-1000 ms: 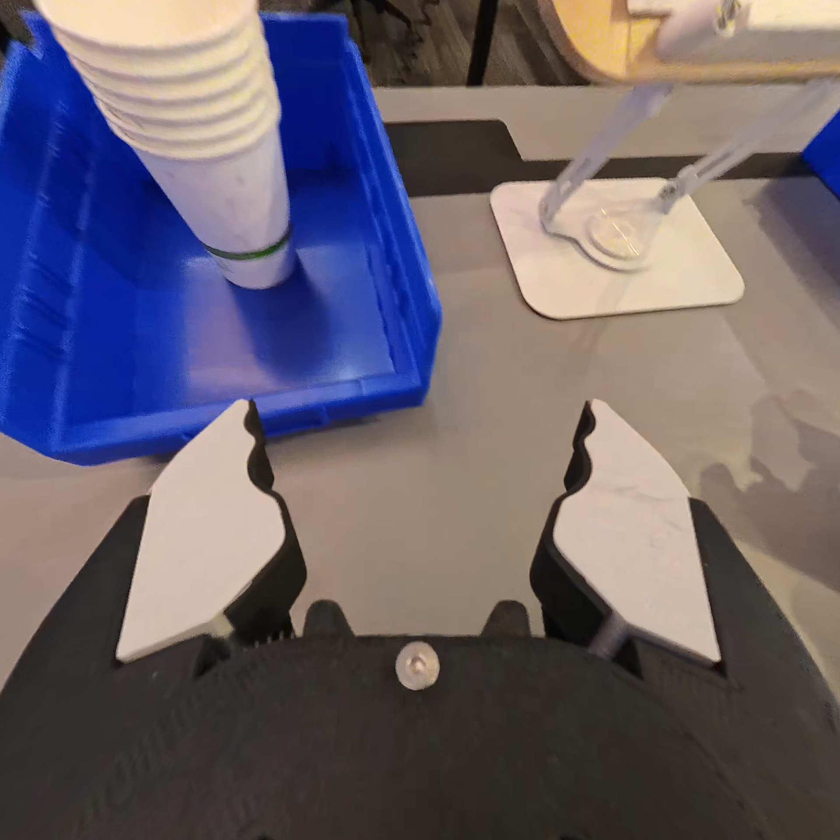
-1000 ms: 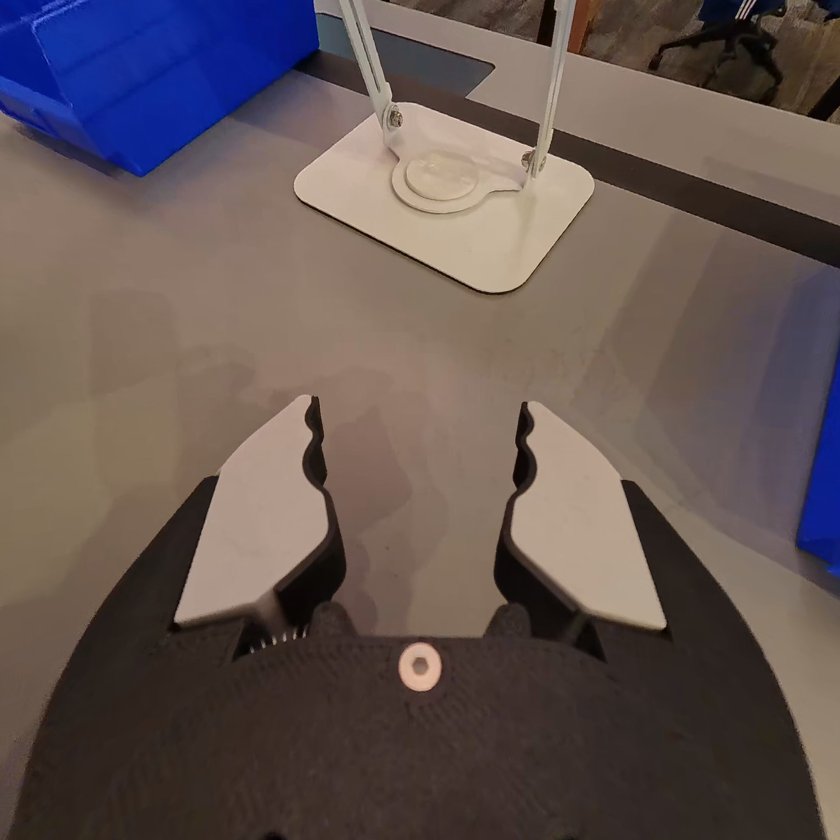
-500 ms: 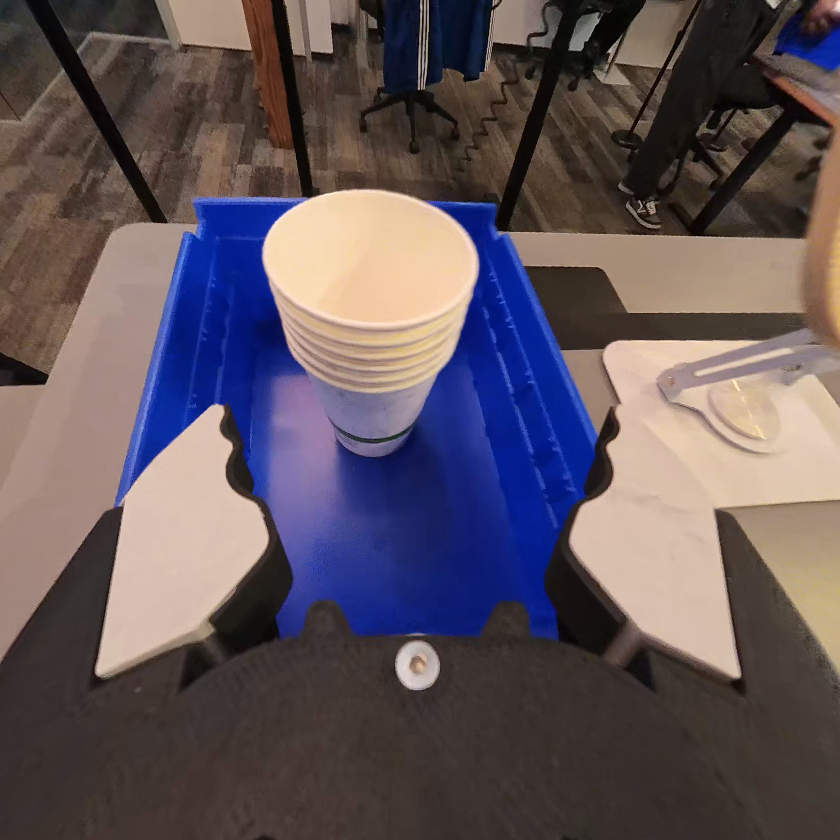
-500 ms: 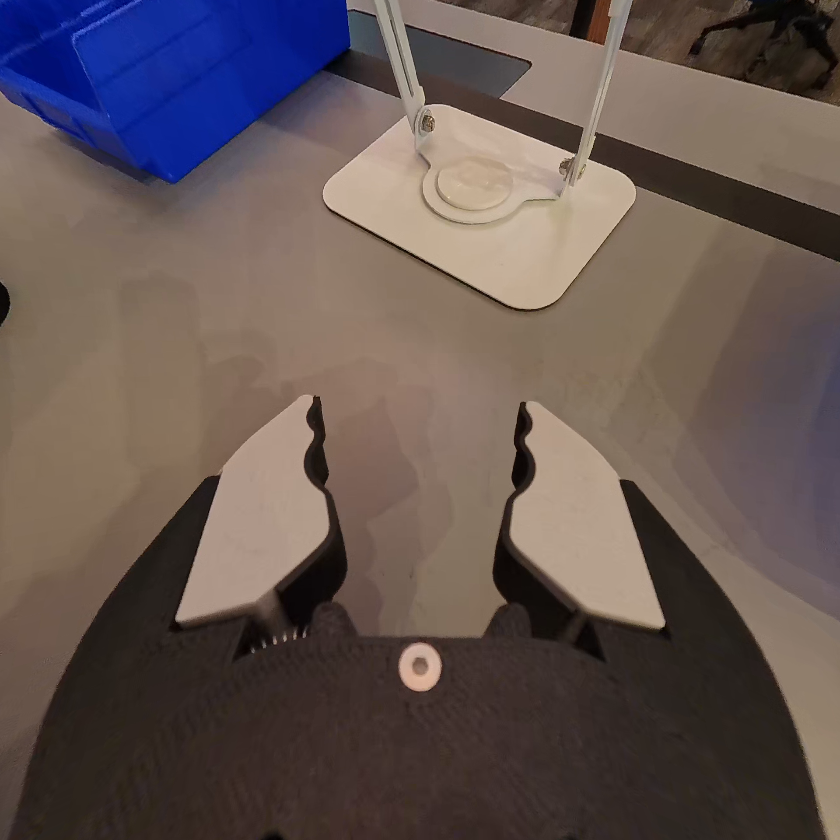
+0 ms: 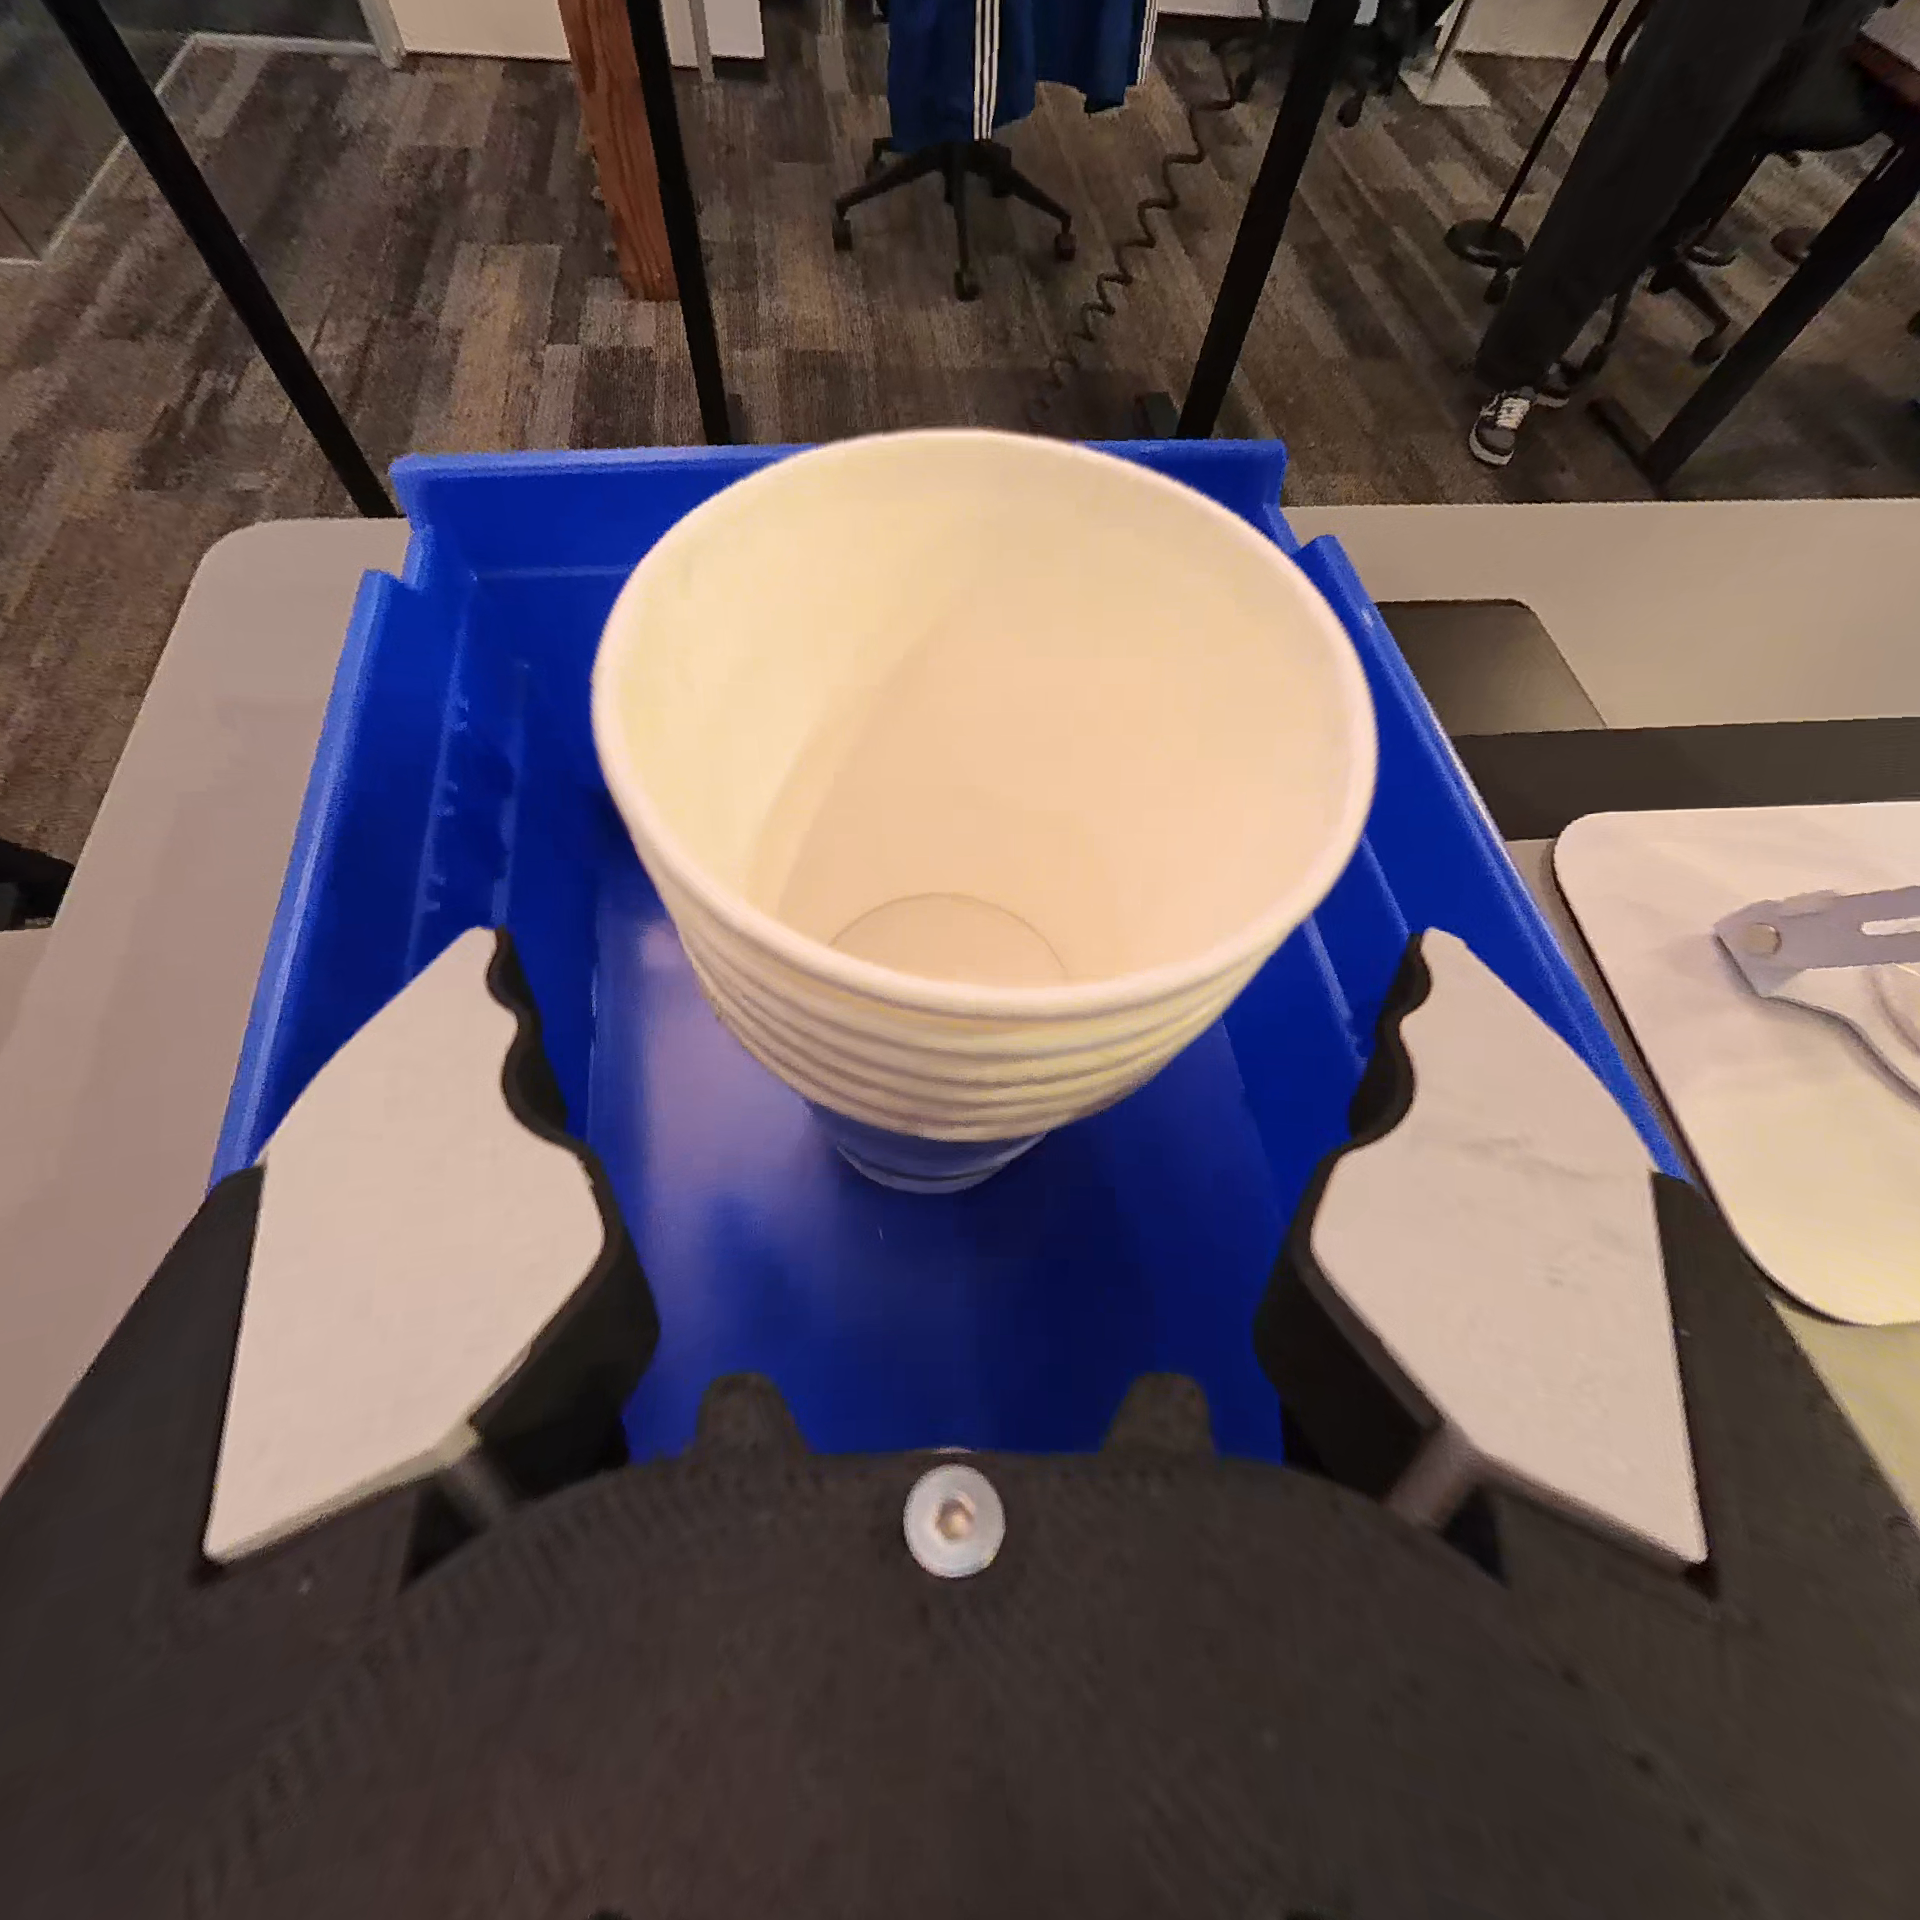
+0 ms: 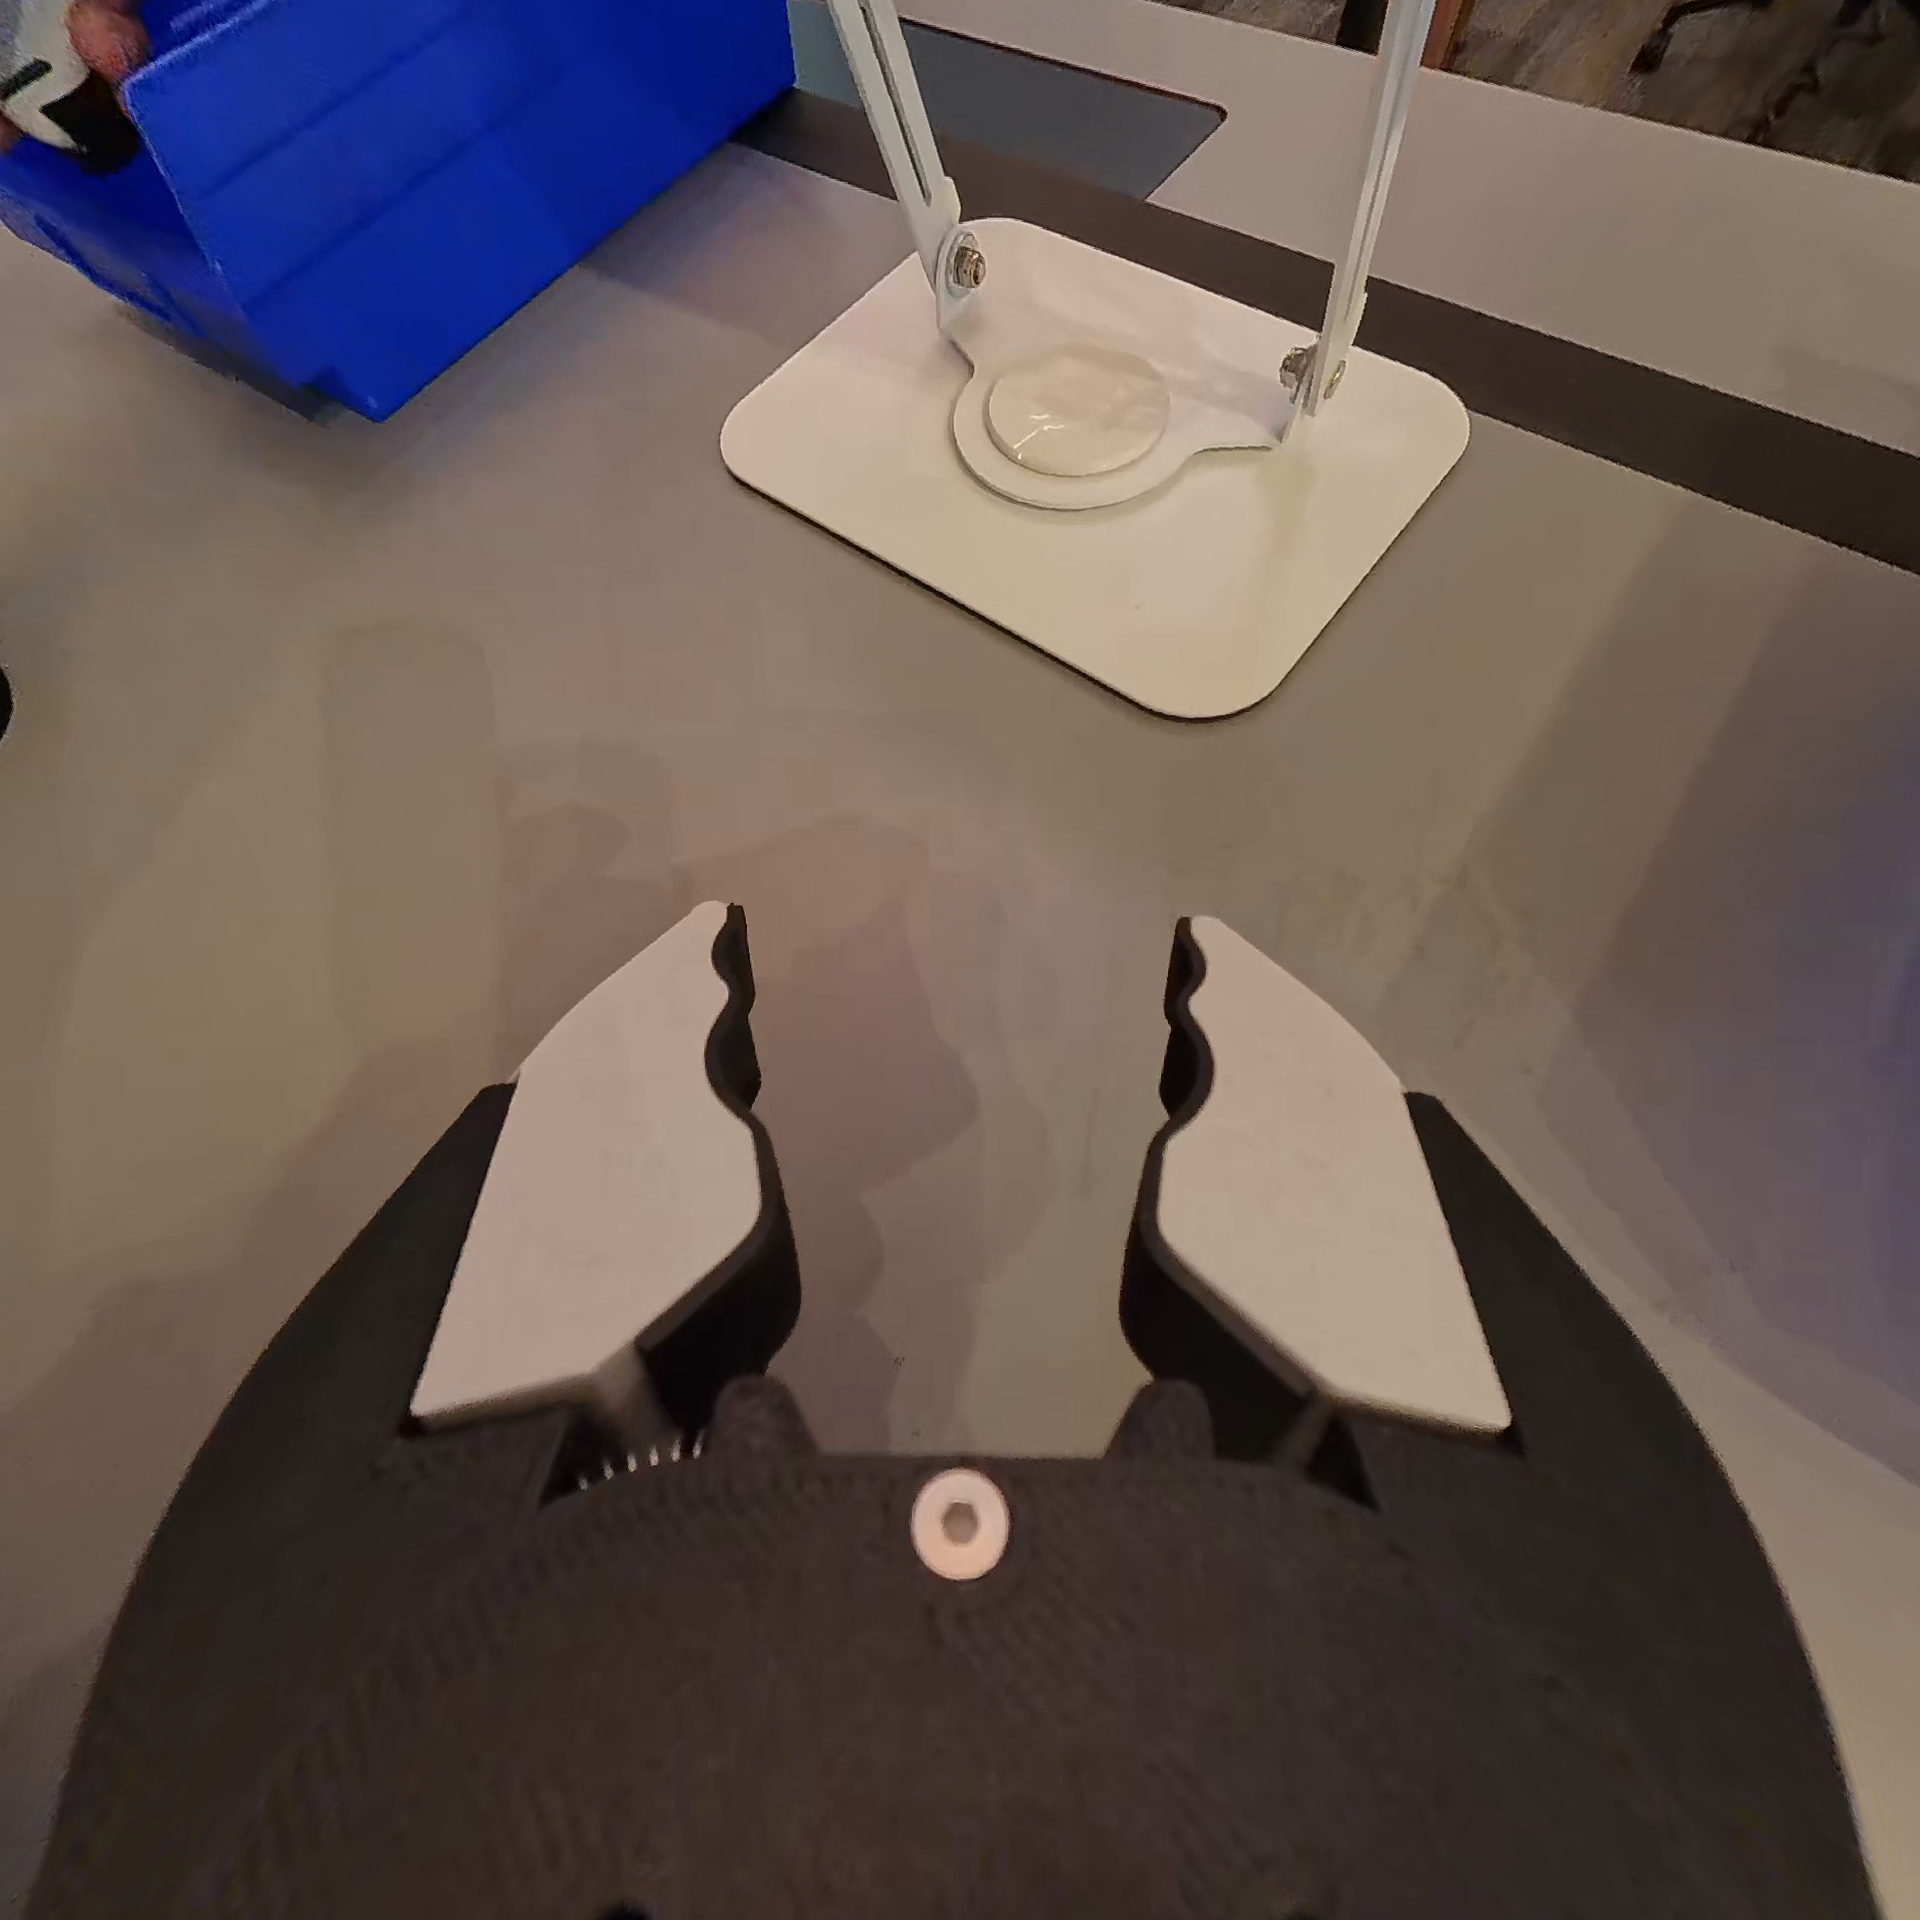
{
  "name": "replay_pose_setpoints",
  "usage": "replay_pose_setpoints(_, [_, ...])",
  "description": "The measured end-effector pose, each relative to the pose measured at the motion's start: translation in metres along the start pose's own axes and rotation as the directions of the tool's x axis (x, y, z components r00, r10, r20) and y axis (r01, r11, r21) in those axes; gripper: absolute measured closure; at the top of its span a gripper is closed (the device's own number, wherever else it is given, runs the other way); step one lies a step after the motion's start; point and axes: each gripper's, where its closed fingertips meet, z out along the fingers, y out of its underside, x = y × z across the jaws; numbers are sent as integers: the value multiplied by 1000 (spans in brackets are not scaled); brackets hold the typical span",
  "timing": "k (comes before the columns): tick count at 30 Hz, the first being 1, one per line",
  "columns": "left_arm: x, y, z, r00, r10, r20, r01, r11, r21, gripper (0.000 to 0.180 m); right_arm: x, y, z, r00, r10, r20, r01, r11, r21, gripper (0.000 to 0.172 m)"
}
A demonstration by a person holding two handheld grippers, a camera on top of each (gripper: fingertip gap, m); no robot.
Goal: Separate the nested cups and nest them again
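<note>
Cups: we see a stack of white paper cups (image 5: 977, 790) standing upright, mouth up, in the blue bin (image 5: 343, 831). We count several rims banded one under the other. The top cup is hollow right down to its round base.

Bin: we have it on the grey table (image 6: 520, 727), at the far left of the scene. In the right wrist view its outer wall (image 6: 416, 208) shows at the far left corner.

Left claw: we hold the left gripper (image 5: 951, 940) over the near end of the bin, jaws spread wide and released. The stack sits just beyond the tips, framed between them. Blue shows on both sides between cups and fingers (image 5: 416, 1195), so nothing is gripped.

Right claw: our right gripper (image 6: 954, 920) hovers over bare table, well apart from the bin. Its jaws stand apart, narrower than the left pair, and only grey tabletop shows between them. Released, nothing held.

Stand: we see a white base plate (image 6: 1122, 561) with two slim white struts rising from it. It lies right of the bin and far from the right claw.

Beyond the table: we glimpse wood-look floor (image 5: 312, 312), black poles and an office chair (image 5: 956, 197). Someone's legs (image 5: 1621, 187) stand at far right.
</note>
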Motion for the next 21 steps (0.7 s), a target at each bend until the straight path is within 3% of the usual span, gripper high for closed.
replay_pose_setpoints(4, [-1, 0, 10, 1000, 4, -21, -4, 1000, -9, 40, 1, -5, 7, 1000, -4, 12, 4, 1000, 4, 96])
replay_pose_setpoints(9, [2, 1, 15, 998, 33, -52, -34, 999, -5, 66, 4, -11, 14, 1000, -5, 22, 5, 1000, 9, 97])
replay_pose_setpoints(21, [-4, -5, 13, 997, 43, -70, -41, 999, 25, 73, 3, -21, 19, 999, -23, 38, 23, 1000, 20, 99])
